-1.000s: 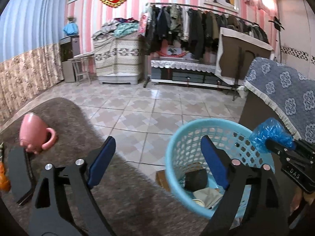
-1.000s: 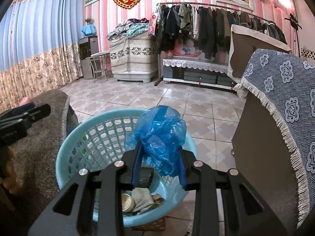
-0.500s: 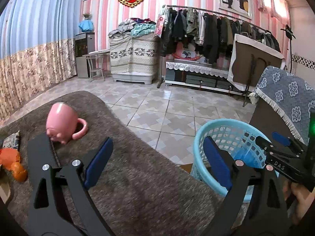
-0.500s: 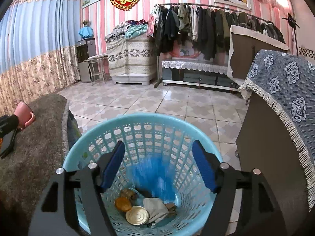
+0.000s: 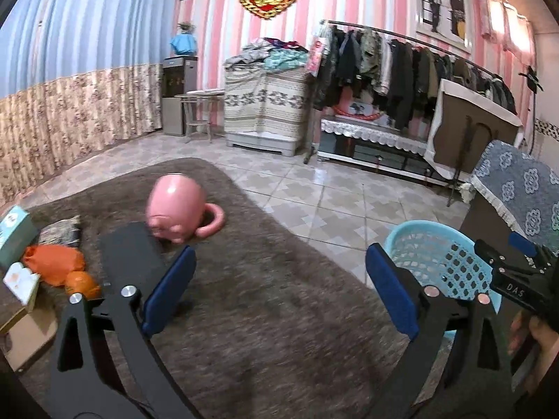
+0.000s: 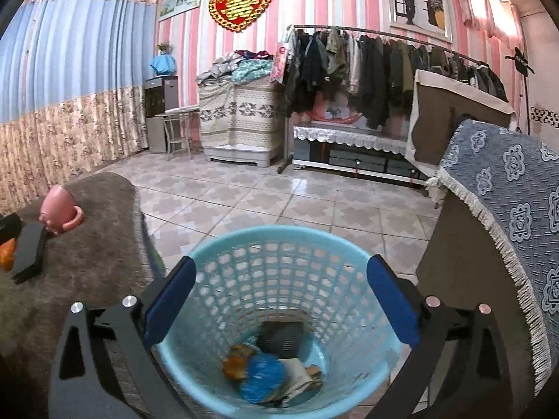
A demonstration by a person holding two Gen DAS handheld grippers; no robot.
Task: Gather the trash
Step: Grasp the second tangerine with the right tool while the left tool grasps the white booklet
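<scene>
A light blue plastic basket [image 6: 279, 244] stands on the floor beside the table, holding a crumpled blue bag [image 6: 262, 377] and other scraps. It also shows in the left wrist view [image 5: 436, 241]. My right gripper [image 6: 279, 296] is open and empty above the basket; it also shows at the right of the left wrist view [image 5: 513, 272]. My left gripper [image 5: 279, 286] is open and empty over the brown table cloth [image 5: 272, 314]. An orange bag [image 5: 52, 265] and an orange peel [image 5: 82, 282] lie at the left.
A pink mug [image 5: 178, 206] lies upturned on the table by a black flat object [image 5: 129, 255]. Small boxes [image 5: 15, 230] sit at the left edge. A cabinet with a blue patterned cover [image 6: 506, 209] stands right of the basket. Tiled floor lies beyond.
My right gripper opened and the blue bag fell into the basket. My left gripper swung left, away from the basket, over the table toward the mug.
</scene>
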